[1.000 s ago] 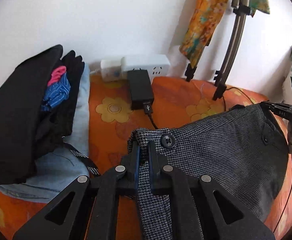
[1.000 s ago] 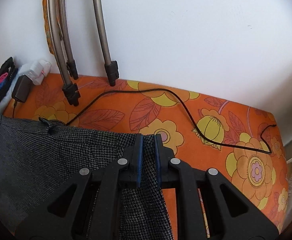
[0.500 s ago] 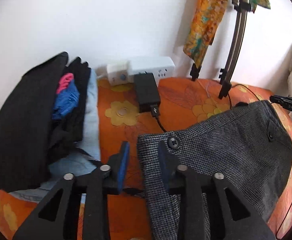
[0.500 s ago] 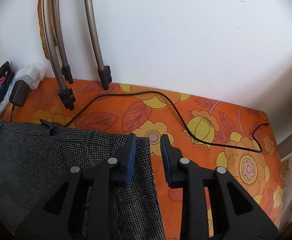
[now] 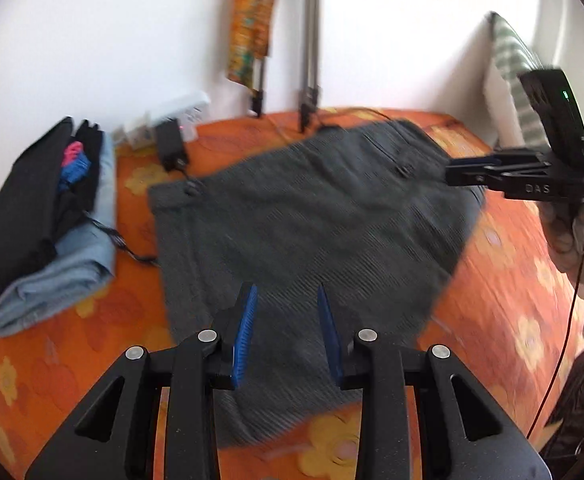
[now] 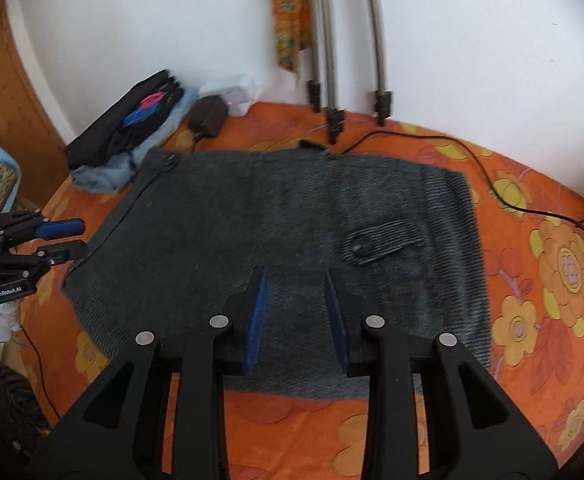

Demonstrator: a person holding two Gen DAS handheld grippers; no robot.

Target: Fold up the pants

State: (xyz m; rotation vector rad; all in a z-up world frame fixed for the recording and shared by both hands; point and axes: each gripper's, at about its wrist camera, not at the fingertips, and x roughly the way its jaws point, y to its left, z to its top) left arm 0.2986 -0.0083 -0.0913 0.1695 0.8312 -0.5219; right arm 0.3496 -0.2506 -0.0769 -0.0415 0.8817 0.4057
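**Q:** Orange flowered bedding [image 5: 504, 312] under a white wall: what lies on it, seen from the left wrist?

**A:** Grey houndstooth pants [image 5: 308, 240], folded into a broad flat block in the middle of the bed, waistband toward the wall. The left gripper [image 5: 287, 322] hovers over their near part, blue pads spread wide with nothing between them. The picture is blurred.

**Q:** And around them?

**A:** To the left, a stack of folded clothes [image 5: 40, 216]: black pieces on top of pale blue denim, with something pink and blue tucked in. By the wall, a white power strip [image 5: 176, 114] and a black adapter [image 5: 169, 146], its cable touching the pants' corner. Tripod legs [image 5: 310, 60] stand beyond, beside a hanging orange cloth [image 5: 252, 20]. The right gripper [image 5: 468, 168] reaches in from the right, over the pants' far edge; whether it is parted I cannot tell from this side.

**Q:** From the right wrist?

**A:** Same pants [image 6: 276, 240], with a buttoned pocket flap [image 6: 384, 240] just ahead of the right gripper [image 6: 296, 308], whose pads are wide apart and hold nothing. The left gripper [image 6: 62, 238] shows at the left edge, fingers parted, beside the pants' left side. A black cable [image 6: 492, 188] runs across the bedding [image 6: 552, 280] past the pants' right corner. The clothes stack [image 6: 124, 128], adapter [image 6: 208, 116] and tripod legs [image 6: 332, 60] line the wall.
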